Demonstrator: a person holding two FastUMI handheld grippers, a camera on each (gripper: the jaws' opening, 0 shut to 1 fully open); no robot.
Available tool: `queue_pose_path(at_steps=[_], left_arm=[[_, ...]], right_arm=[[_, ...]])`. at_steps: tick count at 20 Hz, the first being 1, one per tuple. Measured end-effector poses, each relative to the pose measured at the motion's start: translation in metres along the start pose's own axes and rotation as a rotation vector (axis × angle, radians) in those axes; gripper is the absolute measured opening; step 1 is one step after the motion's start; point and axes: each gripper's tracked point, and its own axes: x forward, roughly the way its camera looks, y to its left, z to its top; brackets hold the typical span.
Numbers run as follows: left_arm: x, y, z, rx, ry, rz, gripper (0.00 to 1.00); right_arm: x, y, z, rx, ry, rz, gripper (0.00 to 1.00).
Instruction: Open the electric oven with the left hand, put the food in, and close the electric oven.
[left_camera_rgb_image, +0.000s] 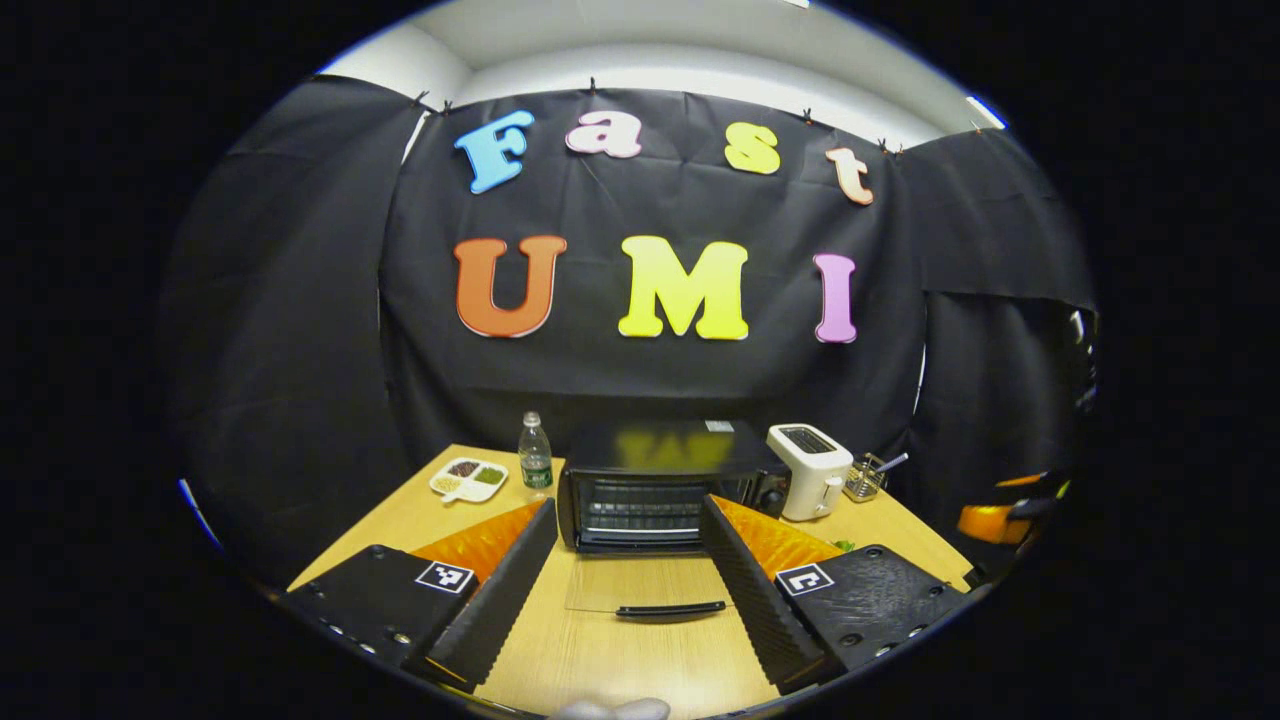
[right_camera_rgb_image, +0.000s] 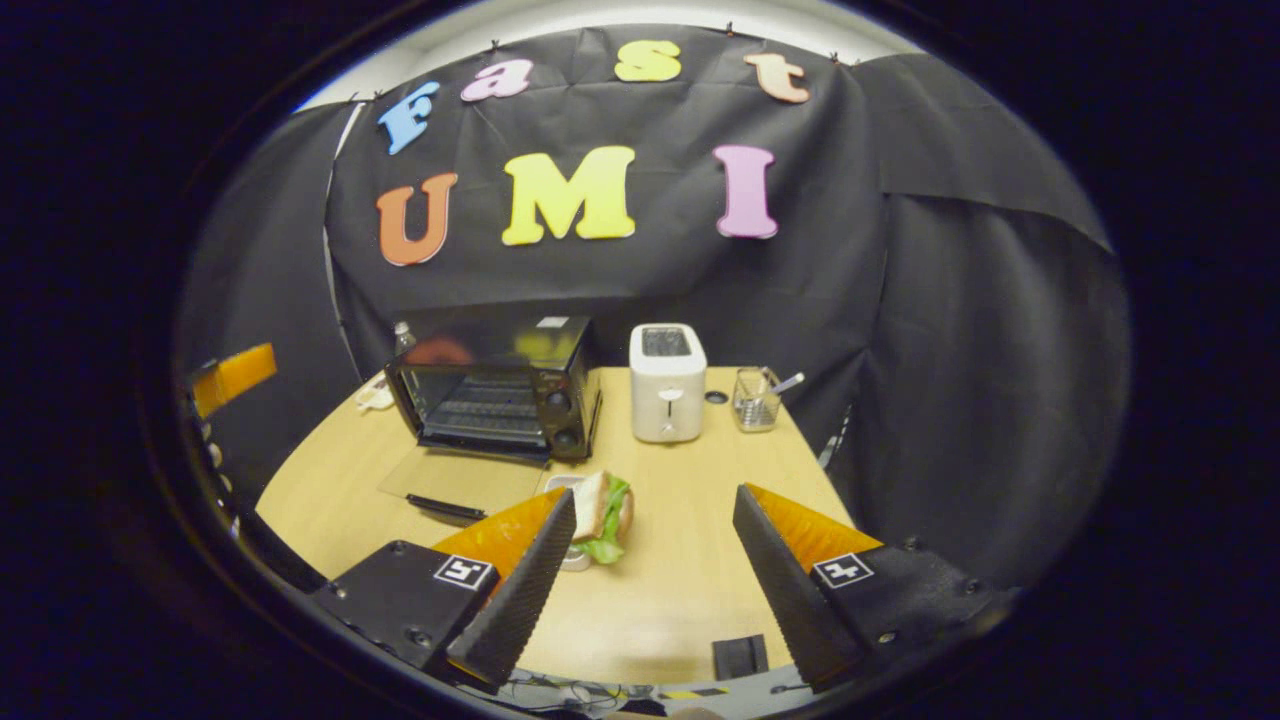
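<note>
Left tool (left_camera_rgb_image: 628, 575): I am holding it with the fingers spread wide, gripping nothing, above the table (left_camera_rgb_image: 600, 660).
Oven (left_camera_rgb_image: 655, 485): it is standing straight ahead of my left tool, with its glass door (left_camera_rgb_image: 650, 583) lying open flat on the table between the two fingers; the black handle (left_camera_rgb_image: 670, 608) is pointing toward me.
Right tool (right_camera_rgb_image: 655, 575): I am keeping its fingers spread too, and they are holding nothing.
Food (right_camera_rgb_image: 603, 510): a sandwich with lettuce is sitting on a small plate, just beside the left finger of my right tool, in front of the oven's right corner.
Toaster (right_camera_rgb_image: 667, 382): it is standing ahead of the right tool, beside the oven.
</note>
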Motion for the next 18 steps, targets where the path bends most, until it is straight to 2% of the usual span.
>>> queue_pose_path(at_steps=[5,9,11,13,15,16,17,18], left_arm=[[-0.035,0.004,0.053,0.031,-0.109,0.04,0.94],[-0.048,0.005,0.069,0.028,-0.12,0.061,0.94],[-0.048,0.004,0.068,0.03,-0.108,0.076,0.94],[-0.046,0.004,0.065,0.035,-0.087,0.091,0.94],[-0.042,0.005,0.062,0.038,-0.068,0.11,0.94],[-0.041,0.006,0.061,0.036,-0.06,0.122,0.94],[-0.039,0.006,0.061,0.033,-0.053,0.129,0.94],[-0.037,0.005,0.062,0.033,-0.049,0.138,0.93]], right_arm=[[0.064,0.018,-0.049,0.093,0.156,0.122,1.0],[0.109,0.029,-0.07,0.159,0.256,0.209,0.98],[0.132,0.026,-0.076,0.172,0.29,0.211,0.98],[0.149,0.029,-0.077,0.219,0.322,0.246,0.98],[0.16,0.032,-0.076,0.26,0.359,0.288,0.95],[0.164,0.034,-0.073,0.274,0.364,0.303,0.8],[0.167,0.034,-0.071,0.278,0.369,0.311,0.9],[0.17,0.034,-0.069,0.282,0.373,0.318,0.83]])
